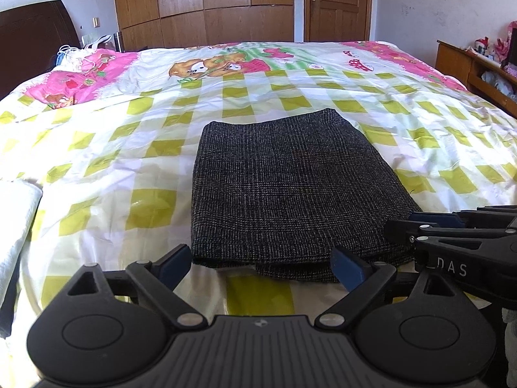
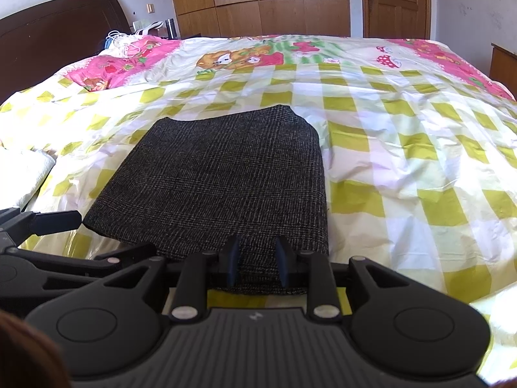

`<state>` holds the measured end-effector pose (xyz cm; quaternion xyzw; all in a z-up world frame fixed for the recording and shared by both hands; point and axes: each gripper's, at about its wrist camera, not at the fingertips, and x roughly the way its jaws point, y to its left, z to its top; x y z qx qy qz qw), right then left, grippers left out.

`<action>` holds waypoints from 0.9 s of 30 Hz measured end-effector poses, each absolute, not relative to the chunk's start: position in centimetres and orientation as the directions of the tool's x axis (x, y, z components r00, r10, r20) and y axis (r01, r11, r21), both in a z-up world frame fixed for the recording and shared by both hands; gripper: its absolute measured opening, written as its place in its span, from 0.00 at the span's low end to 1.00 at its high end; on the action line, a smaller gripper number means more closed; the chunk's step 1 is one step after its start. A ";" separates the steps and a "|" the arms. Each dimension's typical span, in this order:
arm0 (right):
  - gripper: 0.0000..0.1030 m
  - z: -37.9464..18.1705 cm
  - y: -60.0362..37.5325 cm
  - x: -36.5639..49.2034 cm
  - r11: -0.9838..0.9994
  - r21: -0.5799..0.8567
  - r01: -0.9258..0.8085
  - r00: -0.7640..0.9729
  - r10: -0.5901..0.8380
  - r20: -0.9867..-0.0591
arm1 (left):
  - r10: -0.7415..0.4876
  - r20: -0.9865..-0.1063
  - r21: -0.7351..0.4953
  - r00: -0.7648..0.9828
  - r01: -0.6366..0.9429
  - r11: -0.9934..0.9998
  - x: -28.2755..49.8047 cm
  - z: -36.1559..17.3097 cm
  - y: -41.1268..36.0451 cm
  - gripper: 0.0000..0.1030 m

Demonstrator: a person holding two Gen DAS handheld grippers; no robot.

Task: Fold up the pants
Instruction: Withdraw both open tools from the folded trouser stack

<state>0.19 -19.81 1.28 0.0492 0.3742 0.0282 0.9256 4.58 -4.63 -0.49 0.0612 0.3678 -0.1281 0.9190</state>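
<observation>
Dark tweed pants (image 1: 284, 190) lie folded into a flat rectangle on the checked bedspread (image 1: 129, 161). My left gripper (image 1: 261, 266) is open wide. Its fingers straddle the near edge of the pants without pressing on it. In the right wrist view the same pants (image 2: 219, 177) fill the middle. My right gripper (image 2: 257, 258) sits over their near edge with its jaws a narrow gap apart and flat cloth showing in the gap. I cannot tell whether the pads pinch it. The right gripper (image 1: 400, 228) also shows at the pants' near right corner in the left wrist view.
A white folded cloth (image 1: 16, 220) lies at the bed's left edge. Pink pillows (image 1: 80, 77) and a dark headboard (image 1: 32, 38) are at far left. A wooden shelf (image 1: 475, 64) stands to the right, with a wardrobe (image 1: 206, 6) and door (image 1: 336, 3) behind the bed.
</observation>
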 end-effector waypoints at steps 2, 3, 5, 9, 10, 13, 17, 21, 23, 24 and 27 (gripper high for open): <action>0.26 1.3 -19.8 0.2 0.993 0.114 -0.015 0.718 0.090 -0.690 | -0.192 -0.693 0.013 0.695 0.278 0.960 4.6 -0.5 -4.6 1.00; 0.26 1.3 -19.8 0.1 0.993 0.114 -0.014 0.719 0.089 -0.690 | -0.195 -0.693 0.009 0.694 0.278 0.960 4.6 -0.5 -4.5 1.00; 0.26 1.3 -19.8 0.1 0.993 0.115 -0.013 0.720 0.089 -0.688 | -0.196 -0.692 0.004 0.694 0.276 0.961 4.6 -0.5 -4.5 1.00; 0.26 1.3 -19.8 0.1 0.993 0.114 -0.014 0.719 0.089 -0.689 | -0.197 -0.693 0.001 0.694 0.274 0.962 4.7 -0.5 -4.4 1.00; 0.26 1.3 -19.8 0.1 0.993 0.113 -0.015 0.718 0.089 -0.690 | -0.198 -0.693 -0.001 0.693 0.274 0.962 4.7 -0.5 -4.3 1.00; 0.26 1.3 -19.7 0.0 0.994 0.110 -0.016 0.717 0.088 -0.691 | -0.198 -0.695 -0.006 0.691 0.270 0.963 4.7 -0.5 -4.3 1.00; 0.26 1.3 -19.6 -0.1 0.994 0.109 -0.017 0.714 0.089 -0.695 | -0.198 -0.698 -0.012 0.688 0.266 0.964 4.7 -0.4 -4.1 1.00; 0.27 1.3 -19.5 -0.1 0.994 0.110 -0.017 0.713 0.089 -0.695 | -0.200 -0.699 -0.015 0.687 0.265 0.964 4.7 -0.5 -4.1 1.00; 0.27 1.3 -19.5 -0.1 0.993 0.113 -0.015 0.713 0.090 -0.695 | -0.200 -0.700 -0.015 0.686 0.266 0.964 4.7 -0.5 -4.1 1.00; 0.27 1.2 -19.5 -0.1 0.993 0.114 -0.013 0.712 0.090 -0.696 | -0.201 -0.700 -0.017 0.685 0.266 0.964 4.7 -0.5 -4.1 1.00; 0.27 1.2 -19.6 -0.2 0.993 0.120 -0.010 0.713 0.091 -0.696 | -0.198 -0.706 -0.018 0.680 0.261 0.965 4.7 -0.6 -4.1 1.00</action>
